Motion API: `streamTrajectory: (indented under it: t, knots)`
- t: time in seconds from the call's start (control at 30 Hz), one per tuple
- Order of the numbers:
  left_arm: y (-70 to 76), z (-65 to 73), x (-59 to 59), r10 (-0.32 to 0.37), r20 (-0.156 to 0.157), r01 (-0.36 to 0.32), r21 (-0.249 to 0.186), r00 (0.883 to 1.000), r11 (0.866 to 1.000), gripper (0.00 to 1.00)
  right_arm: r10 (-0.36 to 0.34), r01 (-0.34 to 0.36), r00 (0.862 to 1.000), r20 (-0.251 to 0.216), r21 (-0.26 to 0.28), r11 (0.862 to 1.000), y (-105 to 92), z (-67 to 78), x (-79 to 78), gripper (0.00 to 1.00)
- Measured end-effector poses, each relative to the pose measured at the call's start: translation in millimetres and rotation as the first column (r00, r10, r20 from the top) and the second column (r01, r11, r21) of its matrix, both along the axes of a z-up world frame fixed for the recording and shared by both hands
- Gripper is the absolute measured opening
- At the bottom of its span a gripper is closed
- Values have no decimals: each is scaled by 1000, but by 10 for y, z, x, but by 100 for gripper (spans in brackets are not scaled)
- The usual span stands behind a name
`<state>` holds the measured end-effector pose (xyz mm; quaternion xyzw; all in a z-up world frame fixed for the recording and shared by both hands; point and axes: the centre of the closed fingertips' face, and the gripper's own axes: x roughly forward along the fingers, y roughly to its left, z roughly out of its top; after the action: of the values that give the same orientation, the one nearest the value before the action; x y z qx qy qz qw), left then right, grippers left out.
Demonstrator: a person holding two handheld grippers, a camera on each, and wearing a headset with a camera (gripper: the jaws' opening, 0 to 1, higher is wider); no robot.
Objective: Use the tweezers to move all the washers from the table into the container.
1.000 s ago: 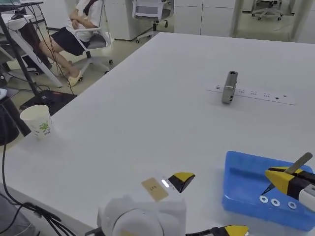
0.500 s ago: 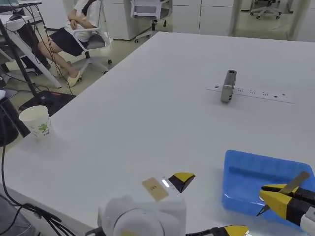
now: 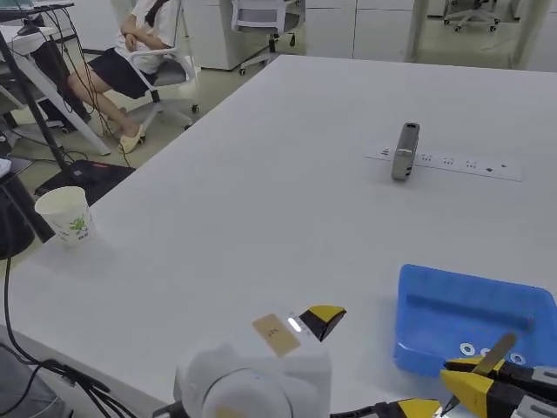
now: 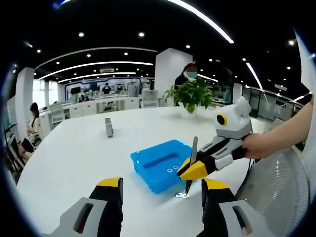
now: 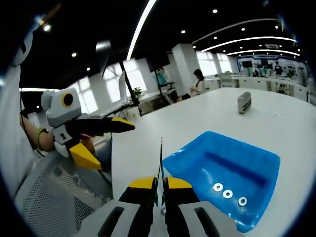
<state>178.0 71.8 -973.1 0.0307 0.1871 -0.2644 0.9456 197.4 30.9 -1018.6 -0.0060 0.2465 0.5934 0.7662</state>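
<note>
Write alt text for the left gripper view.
The right claw, shut on tweezers, points their tips down at two washers lying on the white table just beside a blue container that holds three more washers. The open jaws of the left claw frame the bottom.

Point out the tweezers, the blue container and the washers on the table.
tweezers [image 4: 194, 148], left gripper view, upper shaft.
blue container [image 5: 256, 181], right gripper view, bare floor.
washers on the table [image 4: 178, 195], left gripper view, left one.
</note>
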Motion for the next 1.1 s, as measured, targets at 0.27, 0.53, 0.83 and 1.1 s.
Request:
streamTrajectory:
  t: [0.27,0.53,0.83,1.1]
  knots:
    - [-2,-7,-2,-2,-3,2,6,1000,1000,64,19,-19,1000,8,-26,999,-7,-43,-7,4]
    - [-4,-10,-5,-4,-5,4,5,1000,1000,64,42,-40,999,21,-66,997,-9,-119,-38,4]
    - [-22,-18,-12,-14,-9,14,9,1000,1000,64,50,-46,998,48,-85,995,-21,-146,-25,4]
    - [-41,-27,-20,-23,-12,23,10,1000,1000,64,72,-64,994,77,-104,993,10,-170,-57,4]
